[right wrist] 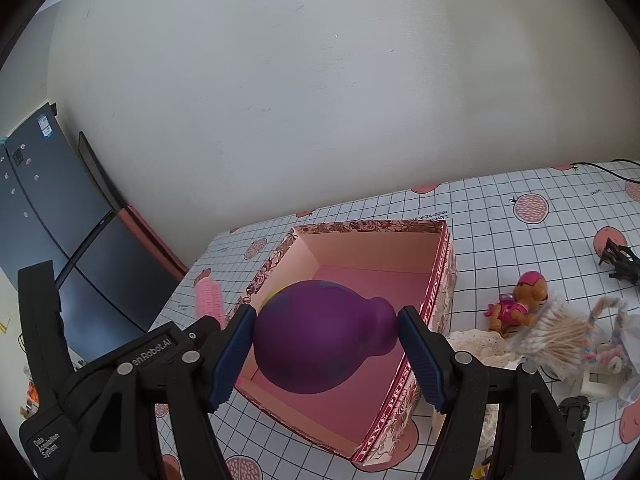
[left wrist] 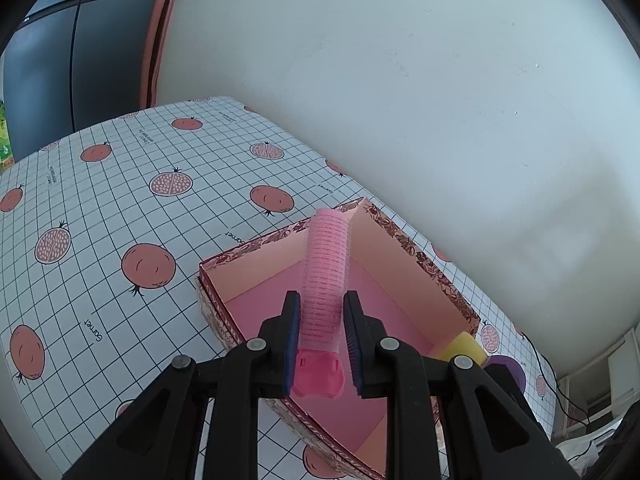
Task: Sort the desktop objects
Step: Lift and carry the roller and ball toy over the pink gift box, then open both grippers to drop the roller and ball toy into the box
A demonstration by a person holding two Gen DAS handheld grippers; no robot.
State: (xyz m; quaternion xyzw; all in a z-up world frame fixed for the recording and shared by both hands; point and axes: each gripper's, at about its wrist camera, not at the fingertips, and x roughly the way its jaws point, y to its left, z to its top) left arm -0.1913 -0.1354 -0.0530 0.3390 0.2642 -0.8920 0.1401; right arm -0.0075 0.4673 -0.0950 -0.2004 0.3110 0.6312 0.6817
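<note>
An open pink box (left wrist: pixel 404 264) with a floral rim stands on the checked tablecloth; it also shows in the right wrist view (right wrist: pixel 372 252). My left gripper (left wrist: pixel 322 308) is shut on a pink hair roller (left wrist: pixel 326 276) and holds it above the box. My right gripper (right wrist: pixel 326 320) is shut on a purple gourd-shaped toy (right wrist: pixel 320 336) with a yellow patch, held over the box. The roller (right wrist: pixel 210 296) and the left gripper show at the left in the right wrist view. The purple and yellow toy (left wrist: pixel 466 348) shows at the right in the left wrist view.
Right of the box lie a small dog figure in pink (right wrist: pixel 520 304), a bag of cotton swabs (right wrist: pixel 560 332), a pastel twisted cord (right wrist: pixel 608 344), white lace fabric (right wrist: pixel 476 340) and a black clip (right wrist: pixel 622 264). A wall stands behind the table; a dark fridge (right wrist: pixel 52 216) stands left.
</note>
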